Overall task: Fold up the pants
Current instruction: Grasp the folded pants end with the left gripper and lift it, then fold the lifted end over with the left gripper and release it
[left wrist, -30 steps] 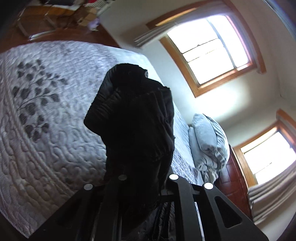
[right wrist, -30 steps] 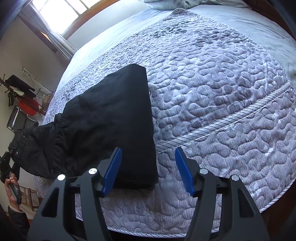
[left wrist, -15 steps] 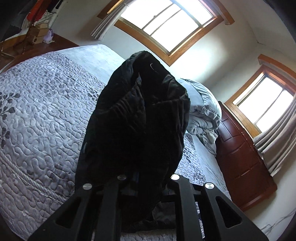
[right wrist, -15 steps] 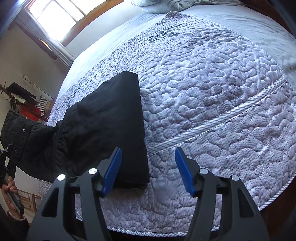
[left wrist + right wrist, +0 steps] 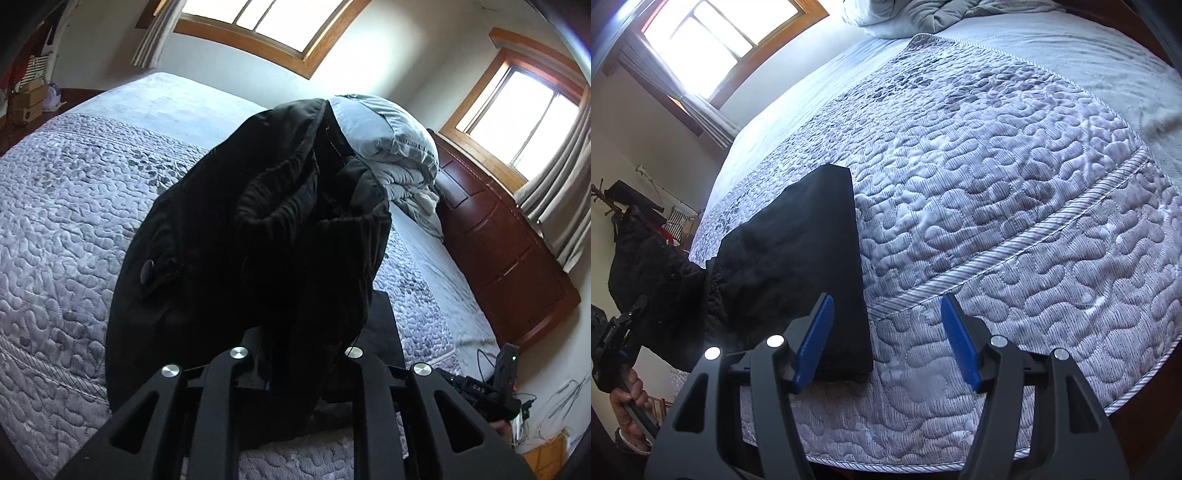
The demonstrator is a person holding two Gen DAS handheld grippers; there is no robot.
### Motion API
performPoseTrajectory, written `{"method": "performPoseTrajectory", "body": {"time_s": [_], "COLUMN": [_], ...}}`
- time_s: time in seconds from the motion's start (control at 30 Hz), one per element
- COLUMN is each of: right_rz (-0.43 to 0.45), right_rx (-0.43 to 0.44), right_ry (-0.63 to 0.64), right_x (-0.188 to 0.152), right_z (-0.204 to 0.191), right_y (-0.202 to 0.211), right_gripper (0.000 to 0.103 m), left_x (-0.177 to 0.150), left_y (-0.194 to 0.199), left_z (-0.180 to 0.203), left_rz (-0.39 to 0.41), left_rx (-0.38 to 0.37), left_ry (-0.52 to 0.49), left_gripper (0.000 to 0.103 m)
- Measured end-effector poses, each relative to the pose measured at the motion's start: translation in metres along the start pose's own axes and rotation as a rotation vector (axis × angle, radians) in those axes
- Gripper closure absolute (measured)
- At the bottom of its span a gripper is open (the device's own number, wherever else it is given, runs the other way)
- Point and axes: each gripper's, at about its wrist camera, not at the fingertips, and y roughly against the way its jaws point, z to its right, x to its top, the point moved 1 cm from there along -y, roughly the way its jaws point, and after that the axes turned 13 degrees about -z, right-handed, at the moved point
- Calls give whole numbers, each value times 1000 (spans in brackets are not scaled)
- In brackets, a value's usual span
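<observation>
Only faint white letters, seemingly "DAS", show on the black device at the bed's far corner; nothing else is readable.

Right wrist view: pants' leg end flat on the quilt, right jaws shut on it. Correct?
Not quite. The right wrist view shows the right gripper open above the quilt, gripping nothing; the pants leg end does lie flat there.

Left hand-held gripper jaws opening; right hand-held gripper gapes.

Matt black cloth pants, quilted bedspread
</observation>
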Motion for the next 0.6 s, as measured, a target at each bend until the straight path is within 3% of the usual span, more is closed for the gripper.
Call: {"method": "performPoseTrajectory", "body": {"time_s": [0.3,0.6], "right_rz": [7,-1], "right_rx": [1,6], "right_ry": [12,16], "right_x": [-1,-4], "right_z": [-1,-4], "right_y": [2,-1], "right_gripper": [41,41], "left_x": [-18,-30], "left_y": [-55,-82], "left_z": [9,8], "left_rz": [-114,-169], "left_rx": [33,74], "left_ry": [-33,-64], "left_gripper": [84,78]}}
